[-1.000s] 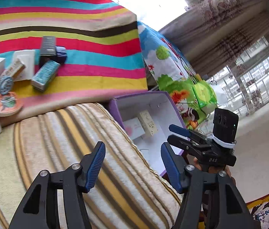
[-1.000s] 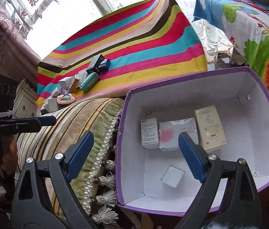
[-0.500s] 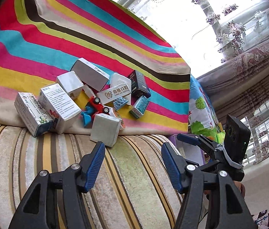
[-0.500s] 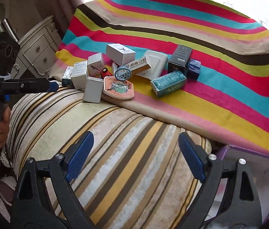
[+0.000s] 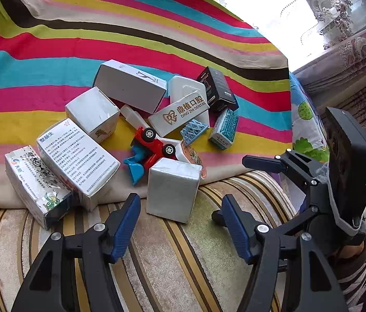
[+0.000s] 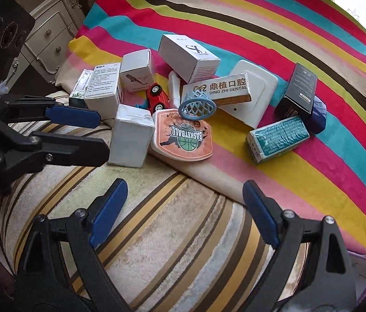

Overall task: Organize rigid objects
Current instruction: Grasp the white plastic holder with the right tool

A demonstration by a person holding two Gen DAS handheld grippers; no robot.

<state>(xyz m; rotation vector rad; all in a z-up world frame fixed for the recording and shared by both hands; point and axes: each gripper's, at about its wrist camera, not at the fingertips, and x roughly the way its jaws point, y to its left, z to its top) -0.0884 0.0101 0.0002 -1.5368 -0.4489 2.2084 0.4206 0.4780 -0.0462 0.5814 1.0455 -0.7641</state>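
Note:
A heap of small boxes lies on a rainbow-striped cloth. Nearest me is a plain white box, also in the right wrist view. Behind it are a red toy car, a Ding Zhi Dental box, a teal box, a black box and printed medicine boxes. A basketball hoop toy lies beside the white box. My left gripper is open just short of the white box. My right gripper is open and empty over the striped cushion.
The striped cushion fills the foreground. A white dresser stands at far left. A purple box's corner shows at lower right. Curtains and a window are at far right.
Both grippers have swung away from the purple box and moved in toward the heap. The left gripper now stands close to the white box. Both stayed open.

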